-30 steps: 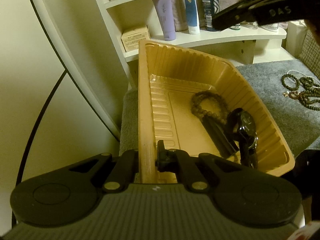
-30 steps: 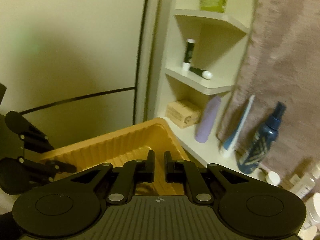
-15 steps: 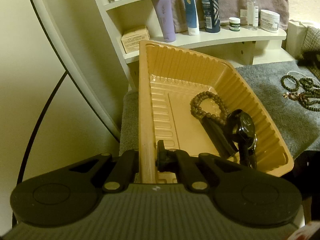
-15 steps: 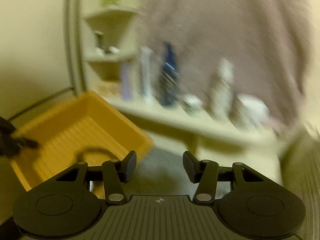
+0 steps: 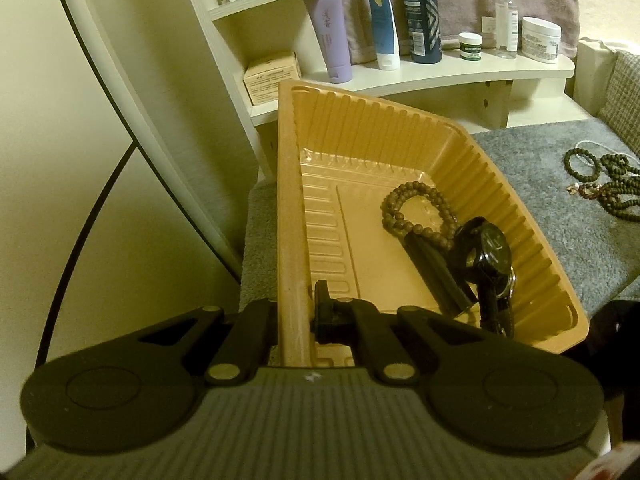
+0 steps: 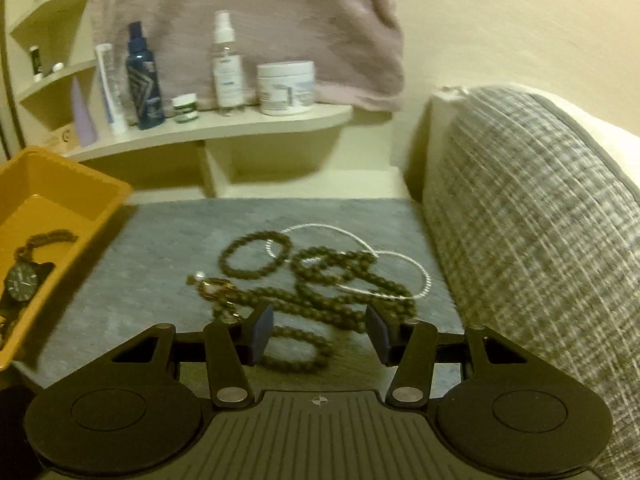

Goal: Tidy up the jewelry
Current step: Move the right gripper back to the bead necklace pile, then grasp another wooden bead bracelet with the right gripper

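My left gripper (image 5: 297, 312) is shut on the near left rim of the yellow plastic tray (image 5: 290, 184), which sits tilted on a grey mat. Inside the tray lie a brown bead bracelet (image 5: 416, 216) with a dark tassel and a black wristwatch (image 5: 490, 256). My right gripper (image 6: 318, 330) hangs open over the grey mat (image 6: 160, 240), above a heap of dark green bead bracelets (image 6: 336, 280), a white cord necklace (image 6: 400, 258) and a small gold piece (image 6: 216, 288). Nothing is between its fingers. The tray (image 6: 56, 184) shows at the left of the right wrist view.
A white corner shelf (image 6: 224, 124) behind the mat carries bottles, tubes and jars, with a mauve towel (image 6: 248, 12) hanging over it. A grey checked cushion (image 6: 532, 216) rises at the mat's right edge. A curved mirror frame (image 5: 116, 92) stands left of the tray.
My right gripper swung from above the tray rightward and down to the bead heap on the mat, and its jaws went from shut to open. The left gripper and the tray stayed put.
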Action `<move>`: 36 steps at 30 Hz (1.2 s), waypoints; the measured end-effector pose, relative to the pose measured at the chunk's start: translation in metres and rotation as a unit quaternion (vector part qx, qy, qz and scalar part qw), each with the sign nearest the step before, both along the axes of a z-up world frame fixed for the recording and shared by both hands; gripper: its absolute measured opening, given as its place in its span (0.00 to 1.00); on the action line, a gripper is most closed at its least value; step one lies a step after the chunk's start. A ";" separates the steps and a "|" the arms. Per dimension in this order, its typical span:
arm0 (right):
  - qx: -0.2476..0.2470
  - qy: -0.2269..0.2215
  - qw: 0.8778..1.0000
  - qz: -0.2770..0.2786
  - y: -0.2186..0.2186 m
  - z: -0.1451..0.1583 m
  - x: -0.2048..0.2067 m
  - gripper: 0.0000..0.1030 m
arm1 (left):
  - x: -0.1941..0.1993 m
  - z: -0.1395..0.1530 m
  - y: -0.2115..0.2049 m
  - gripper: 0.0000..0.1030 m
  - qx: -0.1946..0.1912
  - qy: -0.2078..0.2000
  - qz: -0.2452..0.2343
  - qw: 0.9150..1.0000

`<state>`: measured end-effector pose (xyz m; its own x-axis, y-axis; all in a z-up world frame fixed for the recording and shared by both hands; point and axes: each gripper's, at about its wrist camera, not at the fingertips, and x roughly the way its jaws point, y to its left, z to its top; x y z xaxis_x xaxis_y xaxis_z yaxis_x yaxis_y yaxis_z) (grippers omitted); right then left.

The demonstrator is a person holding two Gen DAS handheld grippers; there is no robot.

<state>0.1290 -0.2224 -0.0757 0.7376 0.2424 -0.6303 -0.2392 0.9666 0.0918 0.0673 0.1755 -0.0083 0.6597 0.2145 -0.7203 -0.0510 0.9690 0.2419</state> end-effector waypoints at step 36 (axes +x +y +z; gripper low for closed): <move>-0.096 0.010 0.971 0.221 0.117 -0.023 0.063 0.19 | -0.001 0.000 0.000 0.02 0.001 0.002 -0.003 1.000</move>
